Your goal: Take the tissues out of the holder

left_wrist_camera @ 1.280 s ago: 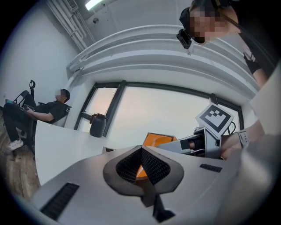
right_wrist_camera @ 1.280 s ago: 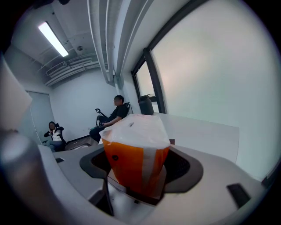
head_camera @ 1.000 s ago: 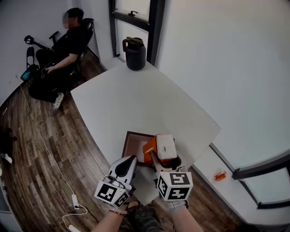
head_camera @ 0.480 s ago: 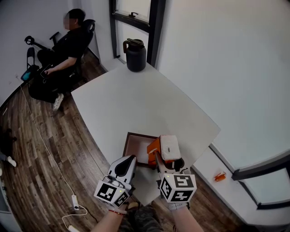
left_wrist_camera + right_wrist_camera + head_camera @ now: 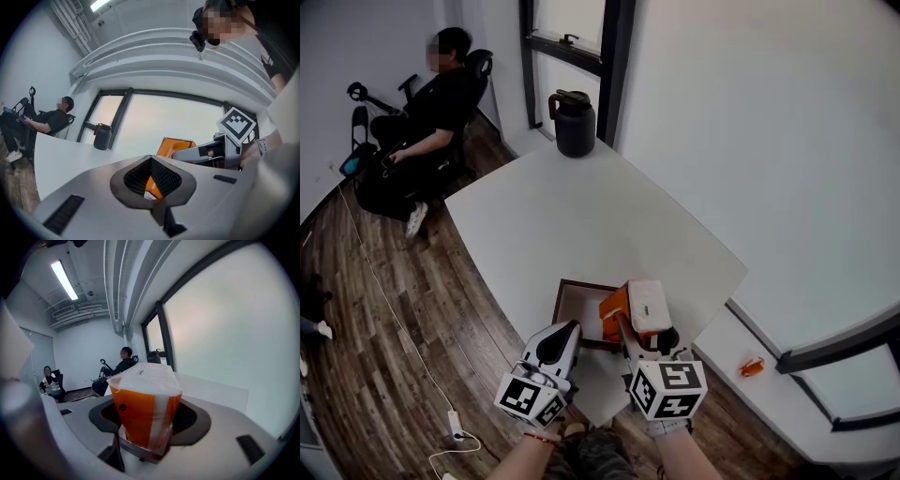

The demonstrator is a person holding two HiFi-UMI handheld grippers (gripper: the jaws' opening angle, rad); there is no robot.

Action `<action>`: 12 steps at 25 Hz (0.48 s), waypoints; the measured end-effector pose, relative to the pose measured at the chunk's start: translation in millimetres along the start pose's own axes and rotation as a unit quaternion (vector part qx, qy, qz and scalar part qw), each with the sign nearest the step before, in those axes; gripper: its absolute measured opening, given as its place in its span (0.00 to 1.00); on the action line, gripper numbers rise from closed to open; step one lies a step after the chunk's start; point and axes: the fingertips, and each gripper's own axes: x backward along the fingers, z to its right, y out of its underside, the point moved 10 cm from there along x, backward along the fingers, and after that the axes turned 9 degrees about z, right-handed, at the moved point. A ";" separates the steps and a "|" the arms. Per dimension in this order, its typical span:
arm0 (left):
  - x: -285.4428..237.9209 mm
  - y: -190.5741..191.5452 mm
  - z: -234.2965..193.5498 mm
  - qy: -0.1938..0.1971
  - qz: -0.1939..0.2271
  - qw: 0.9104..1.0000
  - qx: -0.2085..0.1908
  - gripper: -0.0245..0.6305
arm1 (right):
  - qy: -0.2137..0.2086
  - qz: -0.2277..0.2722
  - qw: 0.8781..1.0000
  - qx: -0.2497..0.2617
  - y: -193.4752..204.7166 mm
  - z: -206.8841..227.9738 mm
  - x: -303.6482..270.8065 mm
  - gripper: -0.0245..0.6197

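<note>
- Tissue pack [image 5: 146, 404]: a soft block in glossy orange-and-white plastic wrap, tilted over the right side of the holder.
- Right gripper [image 5: 642, 333]: its grey jaws have just been closing and now clamp the pack's lower end.
- Holder [image 5: 577, 313]: a shallow, dark brown rectangular tray at the near edge of the matt white worktop [image 5: 581, 216].
- Left gripper [image 5: 564, 330]: level, jaws together, tip at the holder's near left rim.
- Black handled jug [image 5: 574, 122] stands at the far corner.

Orange-and-white wrapped tissue pack [image 5: 640, 305] tilted in the right claw [image 5: 645, 330]; brown open-topped holder [image 5: 570, 302] just beside it.
</note>
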 end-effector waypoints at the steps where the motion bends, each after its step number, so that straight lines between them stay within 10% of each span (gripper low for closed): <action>1: -0.3 -1.3 0.7 0.001 0.000 1.000 0.000 0.04 | 0.000 0.001 1.000 0.000 -1.7 -0.4 1.1 0.47; 12: -4.0 -16.5 8.1 0.012 0.003 1.000 -0.008 0.04 | -0.010 0.022 1.000 -0.005 -17.5 -4.8 11.3 0.47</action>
